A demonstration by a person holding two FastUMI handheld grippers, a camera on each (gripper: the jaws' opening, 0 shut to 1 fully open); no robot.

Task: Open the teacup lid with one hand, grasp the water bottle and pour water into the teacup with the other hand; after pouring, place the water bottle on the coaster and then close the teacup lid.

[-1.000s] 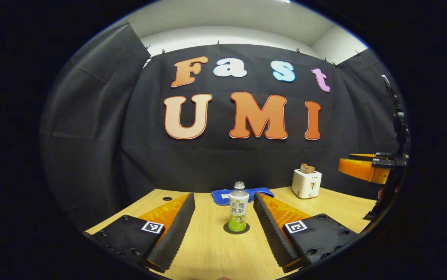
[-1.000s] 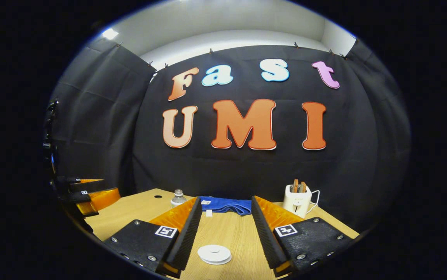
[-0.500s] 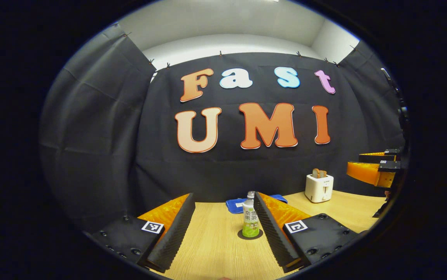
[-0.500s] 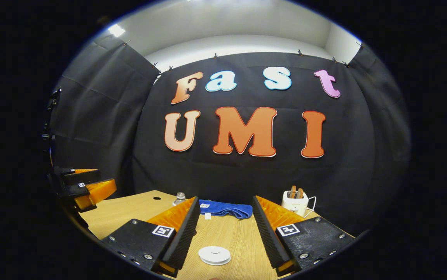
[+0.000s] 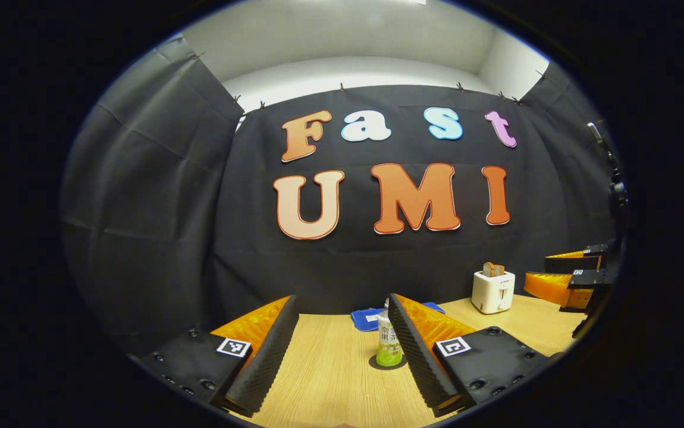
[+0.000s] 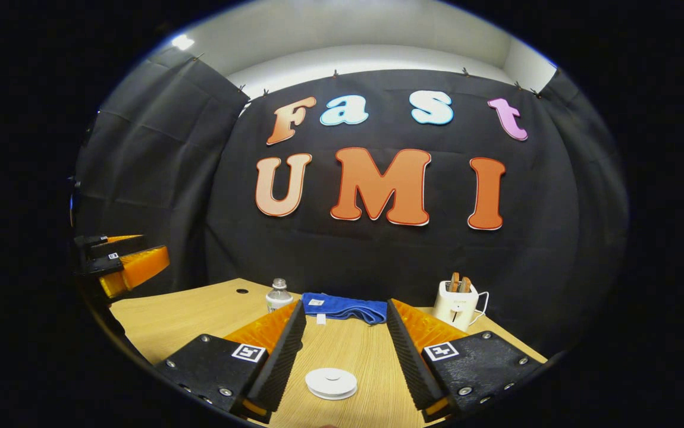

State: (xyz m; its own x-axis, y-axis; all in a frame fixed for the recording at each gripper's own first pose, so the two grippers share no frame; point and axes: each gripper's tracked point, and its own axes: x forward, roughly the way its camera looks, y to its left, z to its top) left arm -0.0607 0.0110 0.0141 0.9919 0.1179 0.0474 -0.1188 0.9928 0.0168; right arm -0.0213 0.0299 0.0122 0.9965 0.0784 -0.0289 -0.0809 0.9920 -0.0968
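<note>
1. Two tongs are both spread wide and hold nothing: the left tongs and the right tongs.
2. The water bottle stands upright on a dark coaster, ahead of the left tongs and just beside their right finger, which covers part of it.
3. The teacup lid lies between the right tongs' fingers, close below them (so the right hand is nearer for lifting it).
4. Beyond the bottle lie a blue cloth and a toaster on the tabletop.
5. The cup under the lid cannot be made out.
</note>
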